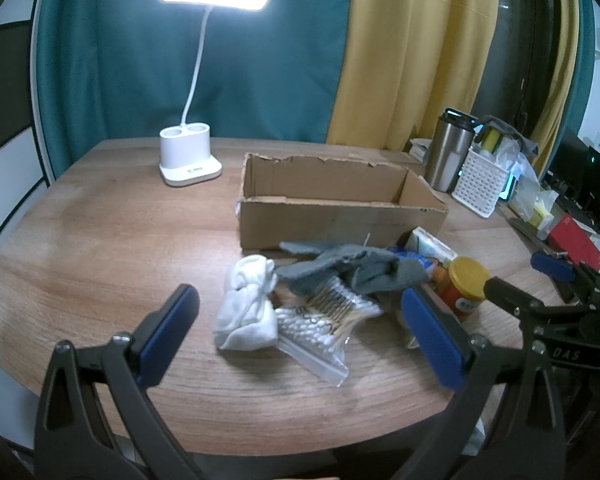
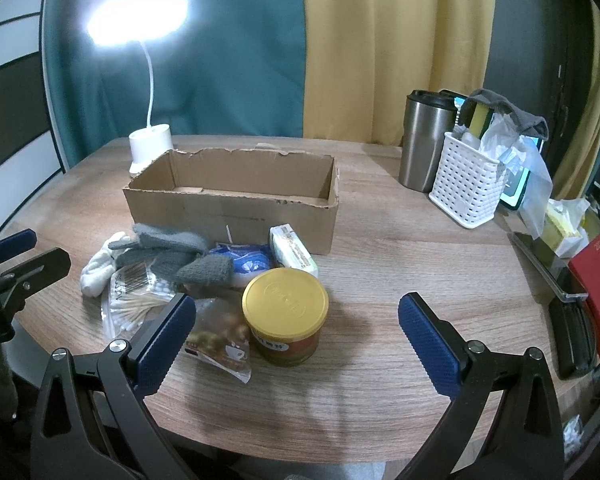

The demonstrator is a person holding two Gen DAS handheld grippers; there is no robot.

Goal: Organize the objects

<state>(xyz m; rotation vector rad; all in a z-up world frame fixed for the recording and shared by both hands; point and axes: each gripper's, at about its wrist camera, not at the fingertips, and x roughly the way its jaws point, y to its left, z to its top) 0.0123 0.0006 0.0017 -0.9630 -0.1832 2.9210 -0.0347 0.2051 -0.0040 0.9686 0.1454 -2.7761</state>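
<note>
On the wooden tabletop [image 2: 380, 264], a small heap of loose things lies just in front of an open cardboard box [image 2: 232, 204], which looks empty. Both grippers hover over the near edge with nothing held: the left gripper [image 1: 300, 332] has its fingers spread wide around the heap's left half, and the right gripper [image 2: 298, 334] is equally wide open, the can between its fingers but untouched.

Counted, the heap holds one white sock [image 1: 248, 312] bundled up, one grey sock [image 1: 352, 272] draped over the rest, one zip bag of cotton swabs [image 1: 320, 328], one yellow-lidded can [image 2: 286, 316], one clear snack packet [image 2: 220, 340], one blue packet [image 2: 248, 262] and one tissue pack [image 2: 294, 252]. A possible second grey piece cannot be told apart.

The can is probably the heaviest and stiffest; its round wall could slip, so a grip across the middle of its side seems best. Both socks are soft and light and will bunch anywhere they are pinched. The swab bag and snack packet are thin, slick and floppy; taking them near a sealed edge looks safest. The tissue pack should squash slightly, so hold it across its narrow sides.
</note>
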